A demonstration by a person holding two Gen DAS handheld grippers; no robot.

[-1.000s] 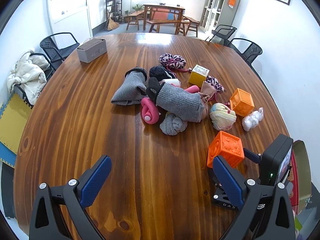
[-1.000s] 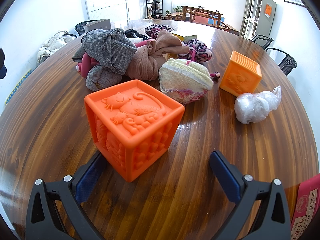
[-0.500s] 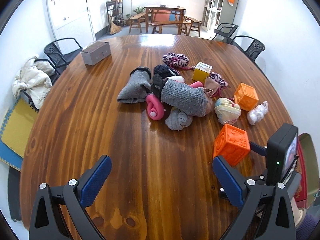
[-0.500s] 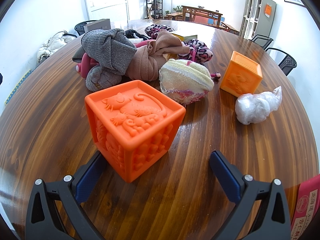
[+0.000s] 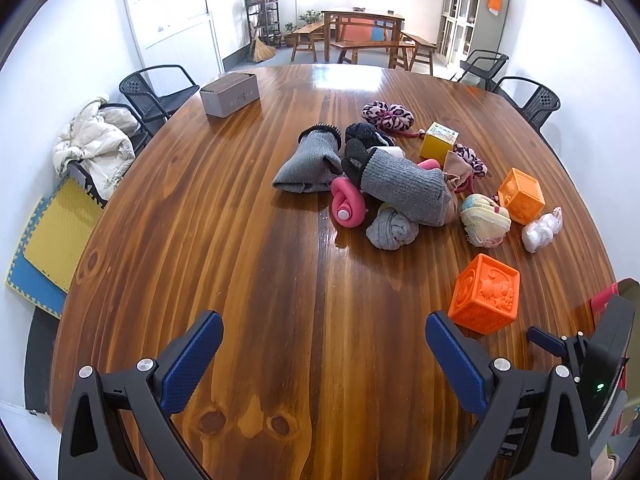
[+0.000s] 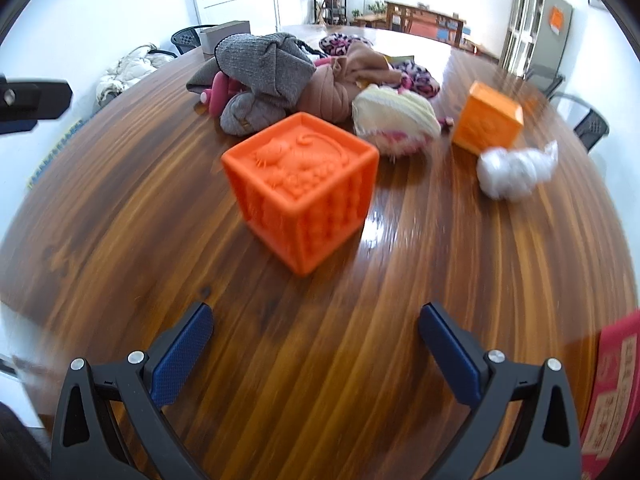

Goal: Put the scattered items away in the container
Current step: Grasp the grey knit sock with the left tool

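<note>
The step in hand looks like the first pick: nothing is gripped, and the near cube (image 6: 302, 188) sits on the table (image 6: 120, 208) ahead of the right gripper (image 6: 316, 344), toward 12 o'clock, clear of both fingers. The next move likely calls for pushing forward until the cube sits between the blue pads (image 6: 182, 350), squaring to its flat faces, then closing.

The right gripper is spread wide, touching nothing. The left gripper (image 5: 324, 354) is equally wide and empty over bare wood, the cube at its 2 o'clock.

The sock pile (image 5: 384, 184) lies at 12 o'clock, a second cube (image 5: 520, 196) beyond. The container's whereabouts I cannot tell; a red item (image 6: 612, 392) shows at 4 o'clock.
</note>
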